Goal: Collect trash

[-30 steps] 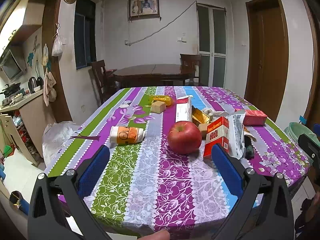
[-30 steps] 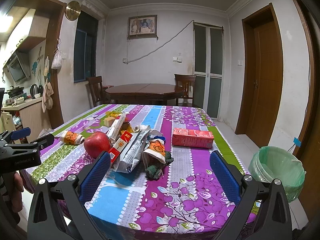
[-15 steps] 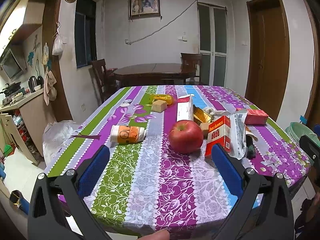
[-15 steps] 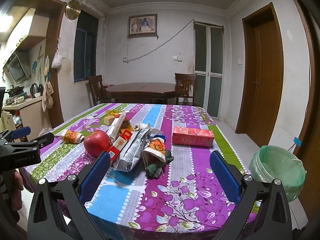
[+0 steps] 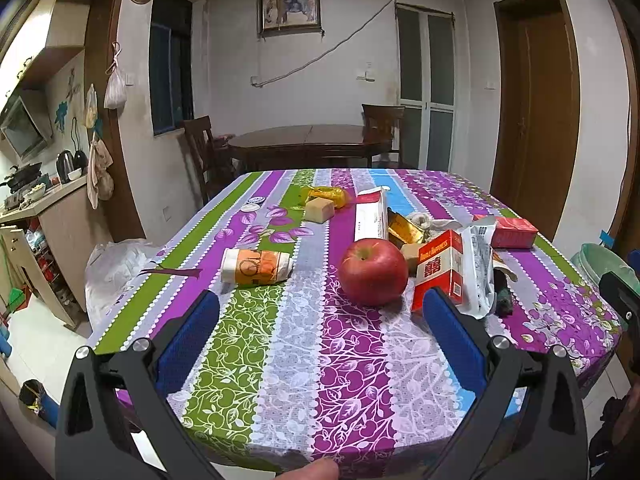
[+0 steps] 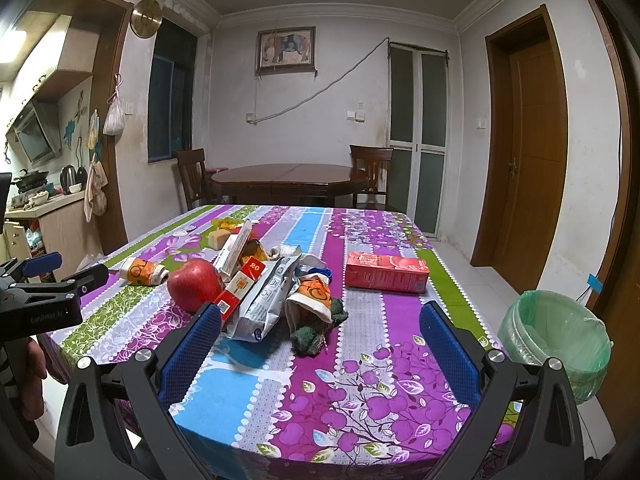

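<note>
Trash lies in the middle of the striped tablecloth (image 5: 352, 368): an orange-and-white paper cup (image 5: 256, 266) on its side, a red cigarette box (image 5: 438, 268), a silver wrapper (image 6: 266, 300), a crushed orange cup (image 6: 312, 298), a red carton (image 6: 386, 278) and a white carton (image 5: 370, 218). A red apple (image 5: 373, 272) sits among them. My left gripper (image 5: 320, 320) is open and empty above the near table edge, short of the apple. My right gripper (image 6: 320, 336) is open and empty, short of the wrapper pile.
A bin with a green liner (image 6: 556, 334) stands on the floor right of the table. A yellow wrapper (image 5: 326, 194) and a tan block (image 5: 319, 210) lie farther back. A dark dining table (image 6: 288, 178) with chairs stands behind. A kitchen counter (image 5: 44, 200) is at left.
Both grippers have crept slightly toward the table; the objects look a little nearer. Nothing was grasped or moved.
</note>
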`<state>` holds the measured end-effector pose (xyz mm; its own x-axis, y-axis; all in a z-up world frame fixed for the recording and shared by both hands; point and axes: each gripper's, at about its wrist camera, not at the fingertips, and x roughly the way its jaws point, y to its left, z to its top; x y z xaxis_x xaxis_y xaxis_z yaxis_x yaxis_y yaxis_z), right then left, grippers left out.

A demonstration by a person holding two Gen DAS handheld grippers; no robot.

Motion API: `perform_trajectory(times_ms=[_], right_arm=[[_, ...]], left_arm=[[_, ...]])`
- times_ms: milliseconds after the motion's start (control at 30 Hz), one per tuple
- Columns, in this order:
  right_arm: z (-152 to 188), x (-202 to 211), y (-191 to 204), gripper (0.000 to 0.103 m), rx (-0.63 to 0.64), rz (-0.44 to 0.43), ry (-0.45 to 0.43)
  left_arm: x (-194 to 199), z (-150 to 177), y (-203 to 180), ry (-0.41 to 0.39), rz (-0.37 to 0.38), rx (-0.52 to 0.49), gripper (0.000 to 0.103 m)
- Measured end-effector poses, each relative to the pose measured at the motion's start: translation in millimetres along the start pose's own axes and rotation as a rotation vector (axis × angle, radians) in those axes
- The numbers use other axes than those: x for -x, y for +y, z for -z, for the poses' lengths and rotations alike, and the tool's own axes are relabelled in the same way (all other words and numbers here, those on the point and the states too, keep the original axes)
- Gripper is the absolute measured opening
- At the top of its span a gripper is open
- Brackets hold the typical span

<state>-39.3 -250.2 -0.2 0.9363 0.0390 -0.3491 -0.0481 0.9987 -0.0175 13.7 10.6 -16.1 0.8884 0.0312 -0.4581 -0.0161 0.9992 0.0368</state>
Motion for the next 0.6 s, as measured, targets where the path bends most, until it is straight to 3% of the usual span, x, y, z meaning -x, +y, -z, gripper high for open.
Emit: perform_trajectory(times_ms=[167,367,533,600], right_arm=[[3.8,-4.6,2.7,0.099,0.015,-0.004,0.015],[6.7,-16.8,0.6,0.099,0.021,-0.018,0.062],[7.8,-34.1,2.2,0.099,0.041,-0.036,0.103],[7.4,-43.1,5.8,0.099,0.055,-0.048,0.118]], left_arm=[[-7.2,-0.5,4.1,0.025,0.008,0.003,0.098],[-50.7,-10.4,37.5,0.182,0.106,-0.006,0.098],[-103.6,-30.2,75.0,0.318,0.153,-0.108,0.098],[-122.6,-37.2,82.7,0.35,0.16,-0.247,0.098]])
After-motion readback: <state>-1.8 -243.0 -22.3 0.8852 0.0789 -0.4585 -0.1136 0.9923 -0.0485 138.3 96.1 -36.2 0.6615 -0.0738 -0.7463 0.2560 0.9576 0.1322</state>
